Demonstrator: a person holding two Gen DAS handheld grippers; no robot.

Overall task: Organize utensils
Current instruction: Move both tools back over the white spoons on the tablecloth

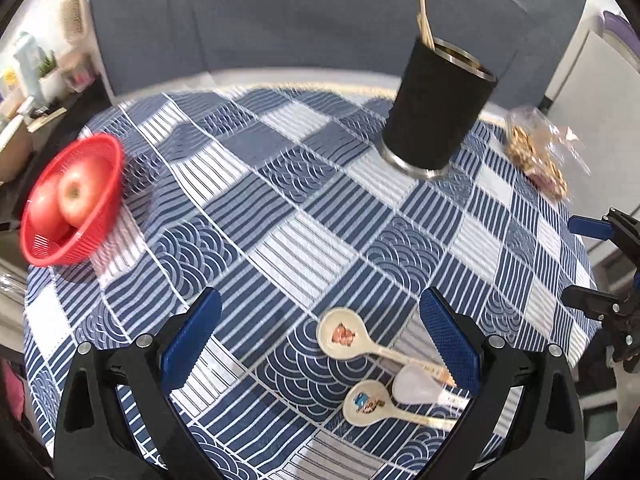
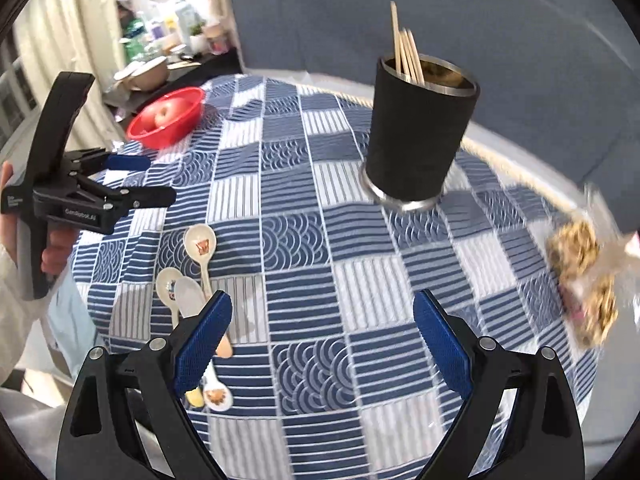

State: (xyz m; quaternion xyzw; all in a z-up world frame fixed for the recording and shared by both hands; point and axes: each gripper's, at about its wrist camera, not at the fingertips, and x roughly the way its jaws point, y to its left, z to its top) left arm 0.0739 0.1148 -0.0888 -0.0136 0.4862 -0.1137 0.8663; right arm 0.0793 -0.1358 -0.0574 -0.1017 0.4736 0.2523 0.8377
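Note:
A black utensil cup [image 1: 436, 108] with a steel rim holds several wooden chopsticks [image 2: 406, 50]; it also shows in the right wrist view [image 2: 420, 132]. Several spoons lie on the checked cloth: a painted ceramic spoon [image 1: 340, 334], a second painted one [image 1: 366, 402] and a translucent white one [image 1: 412, 384]. In the right wrist view they lie at left [image 2: 200, 246], with another spoon [image 2: 217, 396] under my right gripper's left finger. My left gripper [image 1: 320, 344] is open above the cloth, the spoons between its fingers. My right gripper [image 2: 322, 344] is open and empty.
A red basket [image 1: 72, 204] with apples sits at the table's left. A clear bag of snacks [image 1: 536, 152] lies at the right edge. The round table [image 2: 304, 264] has a blue-white cloth. A grey sofa stands behind it; a cluttered shelf is at far left.

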